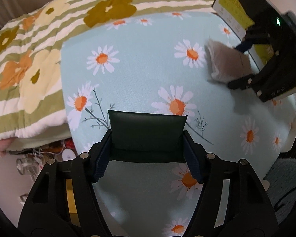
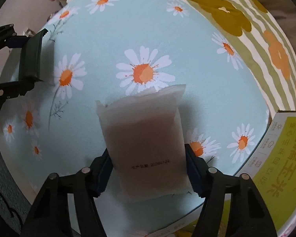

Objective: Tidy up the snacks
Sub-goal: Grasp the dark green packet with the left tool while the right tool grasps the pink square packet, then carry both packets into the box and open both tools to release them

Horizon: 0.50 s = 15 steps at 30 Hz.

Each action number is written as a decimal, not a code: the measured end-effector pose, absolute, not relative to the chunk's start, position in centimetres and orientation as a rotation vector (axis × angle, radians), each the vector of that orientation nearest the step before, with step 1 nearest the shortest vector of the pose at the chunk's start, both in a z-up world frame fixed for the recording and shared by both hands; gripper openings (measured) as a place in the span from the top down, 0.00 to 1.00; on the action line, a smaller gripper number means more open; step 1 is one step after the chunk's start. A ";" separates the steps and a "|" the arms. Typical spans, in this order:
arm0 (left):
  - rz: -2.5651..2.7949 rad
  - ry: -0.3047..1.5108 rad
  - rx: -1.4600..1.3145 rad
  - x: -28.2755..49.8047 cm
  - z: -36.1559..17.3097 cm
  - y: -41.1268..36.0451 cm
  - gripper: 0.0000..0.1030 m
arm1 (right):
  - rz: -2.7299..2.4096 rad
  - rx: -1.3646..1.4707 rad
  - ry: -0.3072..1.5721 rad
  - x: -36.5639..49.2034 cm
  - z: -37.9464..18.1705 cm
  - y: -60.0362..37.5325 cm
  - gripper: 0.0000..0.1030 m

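Your left tool (image 1: 148, 158) grips a dark green packet (image 1: 148, 132), low in its frame. Your right tool (image 2: 149, 169) clamps a cloudy brown packet (image 2: 144, 138) above the daisy-print surface (image 2: 197, 55). A yellow-green box (image 2: 282, 158) sits lower right there.

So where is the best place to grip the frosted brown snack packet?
Across its two long side edges near the printed end, from above. The packet is flat and narrow enough for the right gripper to span, as it does now.
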<state>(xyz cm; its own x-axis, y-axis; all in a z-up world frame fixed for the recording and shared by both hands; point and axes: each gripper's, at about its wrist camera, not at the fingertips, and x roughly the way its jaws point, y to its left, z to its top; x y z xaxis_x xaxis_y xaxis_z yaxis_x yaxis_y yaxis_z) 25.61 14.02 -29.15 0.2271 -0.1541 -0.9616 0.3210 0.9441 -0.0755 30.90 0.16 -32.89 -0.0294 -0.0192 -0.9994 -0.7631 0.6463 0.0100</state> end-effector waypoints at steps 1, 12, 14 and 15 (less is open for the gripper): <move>-0.327 1.296 0.147 25.7 -28.8 14.1 0.38 | 0.674 -0.676 1.490 30.7 -32.8 0.2 0.40; -0.355 1.181 0.162 26.6 -23.3 14.2 0.38 | 0.599 -0.501 1.361 28.5 -25.9 -0.2 0.41; -0.367 1.149 0.173 27.0 -21.9 13.8 0.38 | 0.577 -0.475 1.338 28.4 -24.1 -0.9 0.41; -0.378 1.126 0.178 27.3 -21.0 13.5 0.38 | 0.566 -0.462 1.328 28.4 -23.3 -1.2 0.41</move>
